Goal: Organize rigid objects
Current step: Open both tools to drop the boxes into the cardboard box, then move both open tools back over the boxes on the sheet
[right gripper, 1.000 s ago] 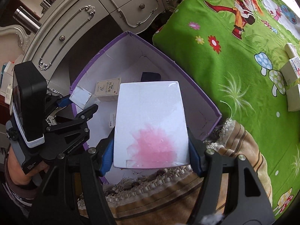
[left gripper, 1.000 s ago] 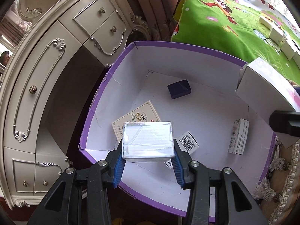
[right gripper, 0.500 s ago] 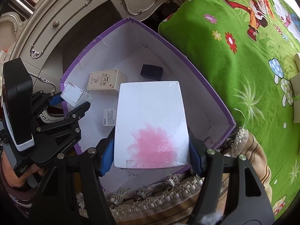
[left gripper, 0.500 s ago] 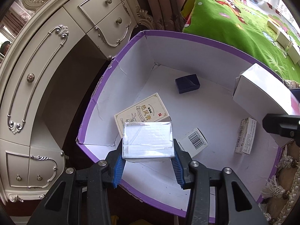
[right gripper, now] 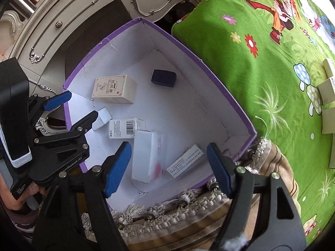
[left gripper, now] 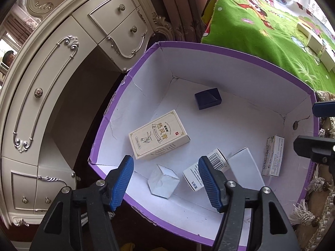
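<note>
A purple-rimmed white carton (left gripper: pixel 209 48) (right gripper: pixel 188 48) holds several small boxes. My left gripper (left gripper: pixel 165 177) is open and empty above its near rim; a small silver-white box (left gripper: pixel 163 181) (right gripper: pixel 102 115) lies in the carton below it. My right gripper (right gripper: pixel 167 163) is open and empty over the carton's near edge; a white box with a pink stain (right gripper: pixel 148 156) (left gripper: pixel 245 167) lies below it. Also inside are a cream box with Chinese print (left gripper: pixel 159 135) (right gripper: pixel 114 89), a dark blue box (left gripper: pixel 207 98) (right gripper: pixel 163 77), a barcode box (left gripper: pixel 209 167) (right gripper: pixel 125 128) and a white printed box (left gripper: pixel 273 155) (right gripper: pixel 185 161).
A cream dresser with drawers (left gripper: pixel 62 67) (right gripper: pixel 83 10) stands left of the carton. A green cartoon blanket (right gripper: pixel 261 62) (left gripper: pixel 261 31) lies to the right with several pale boxes (right gripper: pixel 326 96) (left gripper: pixel 314 41) on it. A fringed brown cover (right gripper: pixel 178 215) borders the carton's near side.
Both grippers opened and let go of their boxes. The silver-white box and the pink-stained white box dropped into the carton.
</note>
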`<state>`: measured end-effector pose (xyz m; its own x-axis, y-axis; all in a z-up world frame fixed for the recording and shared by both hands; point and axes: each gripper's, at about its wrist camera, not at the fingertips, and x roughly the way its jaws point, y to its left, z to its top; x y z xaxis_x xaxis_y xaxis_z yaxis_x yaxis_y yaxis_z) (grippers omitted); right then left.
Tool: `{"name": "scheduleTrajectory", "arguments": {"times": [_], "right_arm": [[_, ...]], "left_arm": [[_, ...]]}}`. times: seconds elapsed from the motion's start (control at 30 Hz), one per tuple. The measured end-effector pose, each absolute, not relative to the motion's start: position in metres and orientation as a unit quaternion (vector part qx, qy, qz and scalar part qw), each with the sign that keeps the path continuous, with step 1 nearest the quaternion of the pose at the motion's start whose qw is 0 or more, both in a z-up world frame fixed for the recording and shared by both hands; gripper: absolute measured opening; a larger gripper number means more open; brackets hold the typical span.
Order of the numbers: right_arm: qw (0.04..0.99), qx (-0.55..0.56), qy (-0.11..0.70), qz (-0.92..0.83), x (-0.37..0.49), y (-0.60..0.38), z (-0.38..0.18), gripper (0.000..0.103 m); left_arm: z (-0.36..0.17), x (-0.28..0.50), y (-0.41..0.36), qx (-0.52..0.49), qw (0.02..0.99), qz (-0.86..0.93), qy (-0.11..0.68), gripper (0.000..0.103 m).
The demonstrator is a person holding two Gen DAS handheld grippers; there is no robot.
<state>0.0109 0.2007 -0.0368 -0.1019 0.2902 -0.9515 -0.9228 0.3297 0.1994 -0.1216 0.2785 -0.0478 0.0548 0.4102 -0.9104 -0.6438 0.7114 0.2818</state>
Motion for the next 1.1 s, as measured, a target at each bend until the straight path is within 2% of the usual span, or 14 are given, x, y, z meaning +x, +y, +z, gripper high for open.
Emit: {"name": "scheduleTrajectory", "arguments": {"times": [0.23,0.63,0.87,1.1], "right_arm": [[0.622,-0.276,0.539,0.496,0.019,0.185,-0.026,0.077],[0.703,-0.232,0.474,0.476,0.046,0.139,0.012,0.077],[0.747,-0.192,0.452,0.448,0.069,0.099,0.028,0.082],[0.782,-0.159,0.453,0.397,0.096,0.050,0.031,0.085]], "left_arm": [[-0.039,-0.114,0.269,-0.091,0.726,0.363,0.577,0.066],[-0.024,-0.088,0.244,-0.087,0.751,0.341,0.558,0.066],[-0.016,-0.066,0.228,-0.126,0.777,0.300,0.539,0.075],[-0.008,-0.042,0.205,-0.146,0.795,0.263,0.526,0.076]]}}
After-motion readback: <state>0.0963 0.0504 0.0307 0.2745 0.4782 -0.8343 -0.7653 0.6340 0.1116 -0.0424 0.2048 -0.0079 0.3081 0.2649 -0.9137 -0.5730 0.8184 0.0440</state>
